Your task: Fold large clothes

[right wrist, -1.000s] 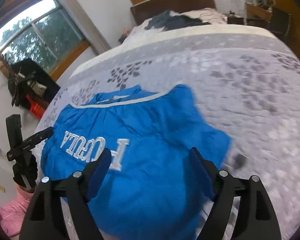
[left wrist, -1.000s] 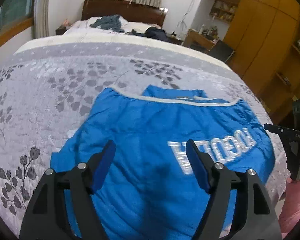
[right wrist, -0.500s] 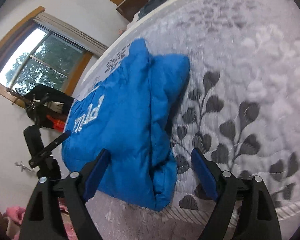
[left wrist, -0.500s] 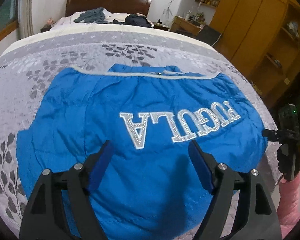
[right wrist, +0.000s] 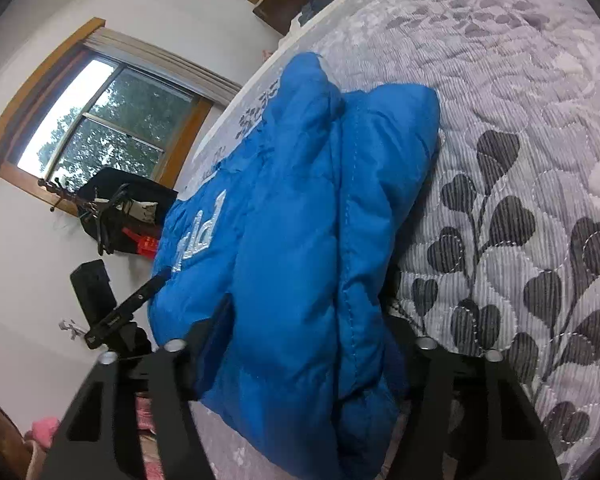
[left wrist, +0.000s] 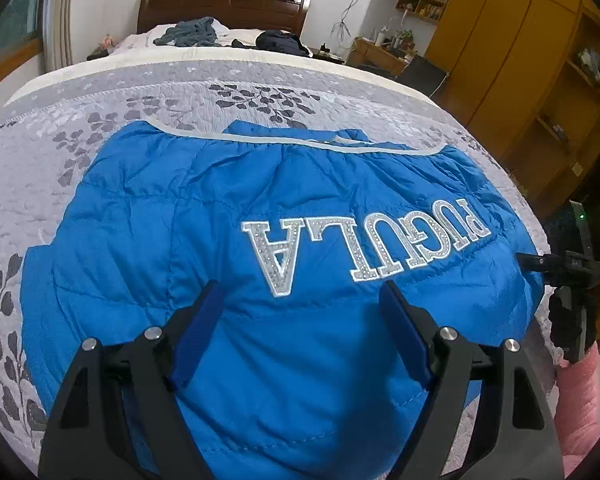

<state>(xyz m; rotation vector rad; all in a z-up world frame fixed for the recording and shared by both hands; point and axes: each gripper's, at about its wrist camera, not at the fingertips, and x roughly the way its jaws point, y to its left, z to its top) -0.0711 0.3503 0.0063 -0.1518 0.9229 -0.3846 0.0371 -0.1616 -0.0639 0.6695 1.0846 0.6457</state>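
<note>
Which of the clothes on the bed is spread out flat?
The blue jacket, lying flat on the quilt right under the left claw, silver lettering up. The grey garment and dark garment sit crumpled by the headboard.

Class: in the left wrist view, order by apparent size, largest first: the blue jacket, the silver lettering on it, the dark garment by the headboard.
1. Blue jacket, largest.
2. Silver lettering.
3. Dark garment, smallest, though it lies far from the camera, so its true size is unsure.
</note>
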